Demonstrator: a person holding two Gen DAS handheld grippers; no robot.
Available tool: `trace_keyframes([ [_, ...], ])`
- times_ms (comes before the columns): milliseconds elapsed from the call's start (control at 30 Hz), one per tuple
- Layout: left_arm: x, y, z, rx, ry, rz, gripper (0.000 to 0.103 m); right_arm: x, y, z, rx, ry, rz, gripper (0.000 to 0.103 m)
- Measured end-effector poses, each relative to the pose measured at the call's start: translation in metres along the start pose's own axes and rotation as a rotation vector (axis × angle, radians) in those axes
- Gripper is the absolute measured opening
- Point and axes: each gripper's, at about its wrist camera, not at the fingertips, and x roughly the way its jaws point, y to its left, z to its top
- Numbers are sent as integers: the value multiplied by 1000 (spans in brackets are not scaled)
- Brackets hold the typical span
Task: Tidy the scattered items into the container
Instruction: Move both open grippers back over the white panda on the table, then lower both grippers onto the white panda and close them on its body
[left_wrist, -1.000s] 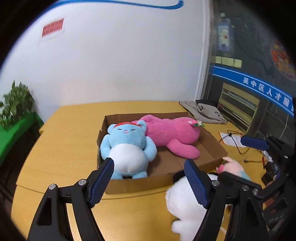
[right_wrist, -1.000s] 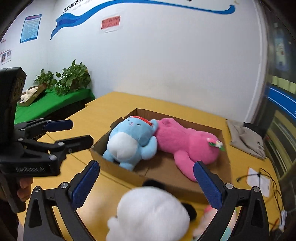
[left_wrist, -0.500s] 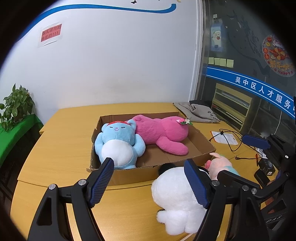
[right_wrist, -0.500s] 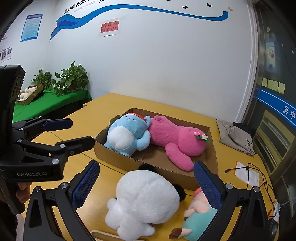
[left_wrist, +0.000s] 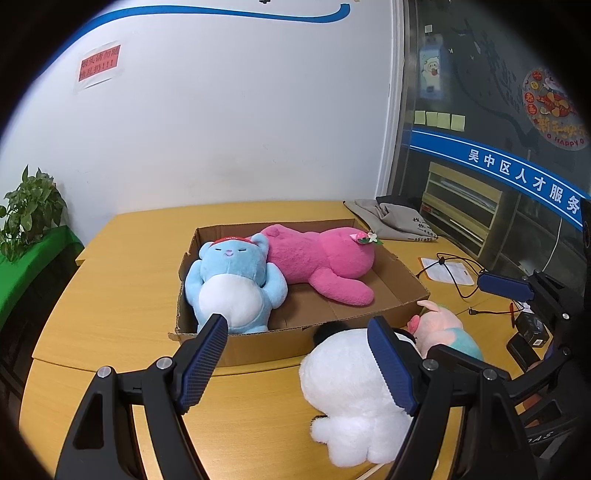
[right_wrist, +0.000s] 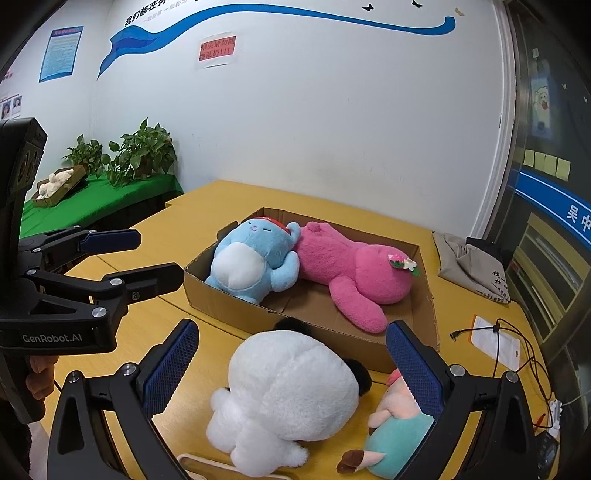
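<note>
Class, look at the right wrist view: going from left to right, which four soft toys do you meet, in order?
Blue plush → white plush → pink plush → small pink-and-teal plush.

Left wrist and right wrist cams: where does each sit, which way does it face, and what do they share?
Left wrist: on the left gripper, angled down over the yellow wooden table; own open blue-padded fingers, right gripper at right edge.
Right wrist: on the right gripper, open above the white plush toy; left gripper and a hand at left.
Shared: cardboard box holding blue plush bear and pink plush toy.
</note>
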Motion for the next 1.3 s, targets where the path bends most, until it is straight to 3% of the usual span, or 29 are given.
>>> trace_keyframes([
  [500, 14, -2, -1, -3, 31, -23, 78, 12, -6, -9, 19, 30, 12, 103],
  [700, 27, -4, -4, -12, 59, -81, 78, 20, -9, -20, 19, 38, 49, 103],
  [933, 64, 0, -19, -40, 181, -204, 78, 41, -29, -66, 132, 96, 158, 103],
  [1067, 92, -5, -30, -46, 251, -297, 78, 60, -23, -88, 90, 146, 168, 103],
  [1167, 120, -7, -39, -52, 313, -307, 78, 76, -14, -94, 72, 166, 198, 103],
  [1233, 138, -5, -46, -81, 356, -342, 78, 89, -12, -97, 65, 177, 167, 103],
  [1300, 150, -1, -50, -133, 373, -429, 78, 102, -13, -99, 61, 182, 94, 103],
])
